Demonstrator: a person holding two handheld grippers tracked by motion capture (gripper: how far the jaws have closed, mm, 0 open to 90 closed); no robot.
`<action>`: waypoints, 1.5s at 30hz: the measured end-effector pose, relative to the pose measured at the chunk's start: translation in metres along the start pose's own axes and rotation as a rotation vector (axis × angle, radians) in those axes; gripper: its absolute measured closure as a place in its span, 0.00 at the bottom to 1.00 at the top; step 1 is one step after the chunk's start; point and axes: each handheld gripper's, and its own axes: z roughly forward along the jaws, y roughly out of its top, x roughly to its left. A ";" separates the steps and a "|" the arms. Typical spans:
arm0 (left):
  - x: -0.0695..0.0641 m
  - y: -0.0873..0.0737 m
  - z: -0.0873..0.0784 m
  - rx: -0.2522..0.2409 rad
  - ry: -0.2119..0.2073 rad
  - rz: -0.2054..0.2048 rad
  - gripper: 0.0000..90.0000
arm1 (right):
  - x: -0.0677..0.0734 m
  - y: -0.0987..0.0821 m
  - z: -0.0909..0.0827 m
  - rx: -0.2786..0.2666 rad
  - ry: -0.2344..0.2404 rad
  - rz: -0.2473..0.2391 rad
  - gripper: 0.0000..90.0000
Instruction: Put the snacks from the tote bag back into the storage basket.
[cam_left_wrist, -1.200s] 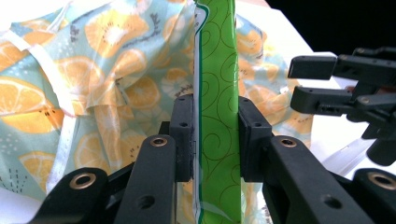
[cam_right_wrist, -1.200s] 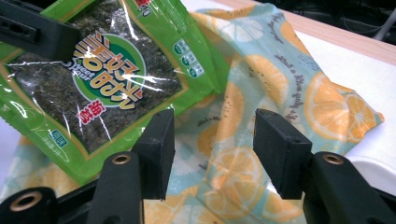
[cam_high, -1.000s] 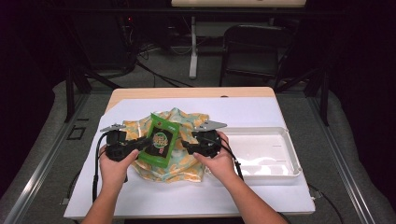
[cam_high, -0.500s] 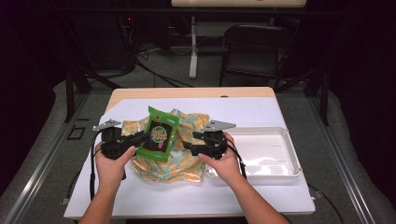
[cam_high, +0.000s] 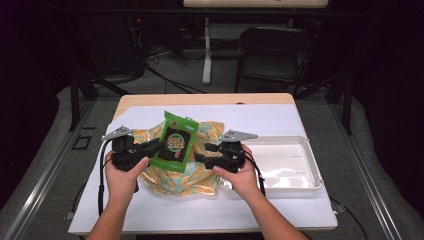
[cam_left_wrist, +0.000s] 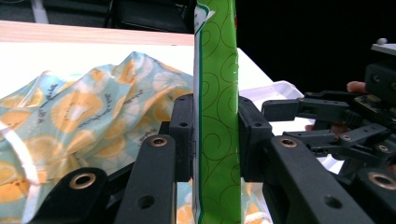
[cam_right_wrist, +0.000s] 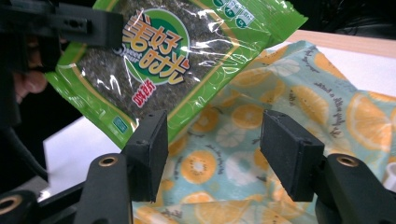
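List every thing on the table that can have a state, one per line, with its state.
Green snack packet: sealed, lifted above the cloth bag, clamped on edge.
Citrus-print cloth bag: crumpled, lying flat on the table.
White tray: upright, nothing in it.
Left gripper: shut on the packet.
Right gripper: open, jaws just opened further, nothing between them.

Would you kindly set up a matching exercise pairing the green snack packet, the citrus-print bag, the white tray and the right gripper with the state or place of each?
Things:
1. green snack packet
2. citrus-print bag
3. white tray
4. right gripper

States or places:
A. jaws apart, nothing between them
B. clamped in the left gripper
C. lies crumpled on the table's middle
D. sits at the table's right side

Pairs: 1-B, 2-C, 3-D, 4-A
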 end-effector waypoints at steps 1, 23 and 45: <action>-0.001 0.000 0.000 0.003 -0.004 0.001 0.80 | -0.001 0.000 -0.001 -0.007 0.014 0.020 0.46; -0.025 -0.006 0.024 0.050 -0.087 0.081 0.80 | -0.006 -0.010 0.002 0.027 0.103 0.116 0.46; -0.028 -0.006 0.041 0.079 -0.140 0.084 0.79 | -0.023 -0.015 -0.020 -0.012 0.073 0.252 0.66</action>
